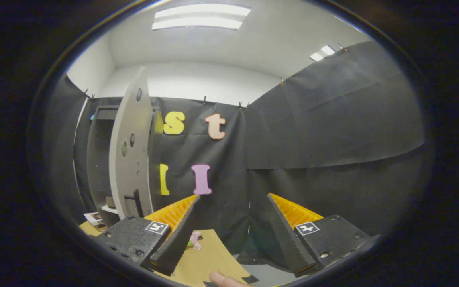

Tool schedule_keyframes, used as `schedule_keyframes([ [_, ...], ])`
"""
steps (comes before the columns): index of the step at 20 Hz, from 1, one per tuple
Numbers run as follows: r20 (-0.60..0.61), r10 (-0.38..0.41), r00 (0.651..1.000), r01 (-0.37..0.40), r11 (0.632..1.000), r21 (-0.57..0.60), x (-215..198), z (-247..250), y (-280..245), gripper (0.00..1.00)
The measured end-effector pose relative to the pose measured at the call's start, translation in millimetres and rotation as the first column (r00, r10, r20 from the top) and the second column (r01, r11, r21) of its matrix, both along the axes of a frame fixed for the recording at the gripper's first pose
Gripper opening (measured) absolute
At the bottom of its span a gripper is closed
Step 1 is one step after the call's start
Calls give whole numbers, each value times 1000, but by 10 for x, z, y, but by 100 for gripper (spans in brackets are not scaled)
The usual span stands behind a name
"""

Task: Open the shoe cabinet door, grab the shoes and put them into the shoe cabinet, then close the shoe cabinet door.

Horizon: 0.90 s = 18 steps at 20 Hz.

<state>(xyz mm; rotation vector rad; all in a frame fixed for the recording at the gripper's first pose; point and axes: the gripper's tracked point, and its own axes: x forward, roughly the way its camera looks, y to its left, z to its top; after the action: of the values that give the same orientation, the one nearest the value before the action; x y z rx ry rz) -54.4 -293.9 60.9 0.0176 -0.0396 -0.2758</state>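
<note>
Two ceiling light panels (201, 16) give even, fairly bright white light, the nearer one glaring almost to blank. The black cloth wall (333, 119) soaks it up and reads dim, its folds barely showing. Fisheye bending bows the open cabinet door (130, 151) and wall lines. The gripper (233, 201) fingers, parted, look slightly soft, perhaps from closeness.

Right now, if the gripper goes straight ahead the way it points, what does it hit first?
Probably the black cloth wall. The gripper is open with nothing between its fingers. The open cabinet door stands off to the side, out of that line. Depth is hard to judge here.
</note>
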Motion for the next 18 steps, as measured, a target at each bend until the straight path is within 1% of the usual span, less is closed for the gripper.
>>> schedule_keyframes([
  [1,-15,-3,1000,3,1000,-1,63,-62,-76,100],
  [3,-33,-49,998,49,999,13,213,-163,-288,100],
  [7,-30,-43,999,43,999,-11,490,-285,-381,100],
  [10,-29,-39,999,38,998,-59,736,-367,-430,100],
  [13,-37,27,999,-30,997,-73,901,-466,-338,100],
  [16,-82,111,990,-115,993,-39,1115,-684,-161,100],
  [18,-100,134,986,-137,990,-26,1225,-749,-50,100],
])
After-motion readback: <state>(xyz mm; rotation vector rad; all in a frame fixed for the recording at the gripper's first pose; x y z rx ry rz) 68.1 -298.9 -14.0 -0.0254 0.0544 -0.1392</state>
